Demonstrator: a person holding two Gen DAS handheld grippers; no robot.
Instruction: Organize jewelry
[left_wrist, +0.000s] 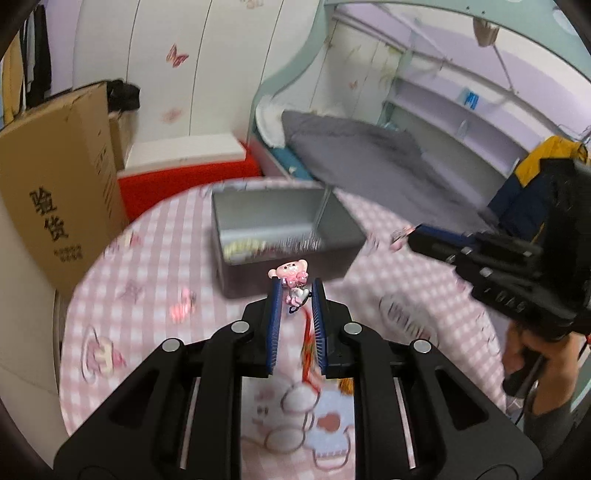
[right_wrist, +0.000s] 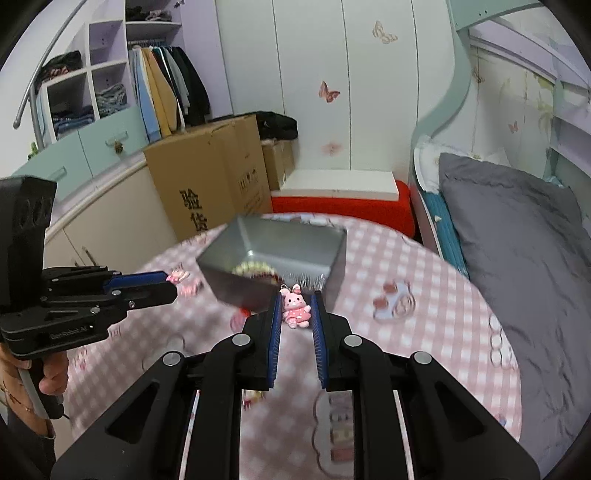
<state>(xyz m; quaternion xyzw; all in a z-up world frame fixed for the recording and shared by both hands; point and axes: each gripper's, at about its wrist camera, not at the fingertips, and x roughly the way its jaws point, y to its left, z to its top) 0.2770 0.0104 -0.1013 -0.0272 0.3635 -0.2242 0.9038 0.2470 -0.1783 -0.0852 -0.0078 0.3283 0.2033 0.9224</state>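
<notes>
Both tongs (left_wrist: 295, 291) (right_wrist: 295, 306) grip pink charms (left_wrist: 291, 277) (right_wrist: 295, 306) near the grey box (right_wrist: 295, 236).

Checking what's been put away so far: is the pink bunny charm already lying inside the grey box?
No, the pink bunny charm is clamped between the right gripper fingers, in front of the grey box.

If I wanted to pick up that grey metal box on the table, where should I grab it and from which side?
Probably by a side wall of the grey box, from above: it sits open-topped with thin upright walls, so one finger can go inside and one outside. The near wall faces both grippers, though jewelry lies just behind it.
</notes>
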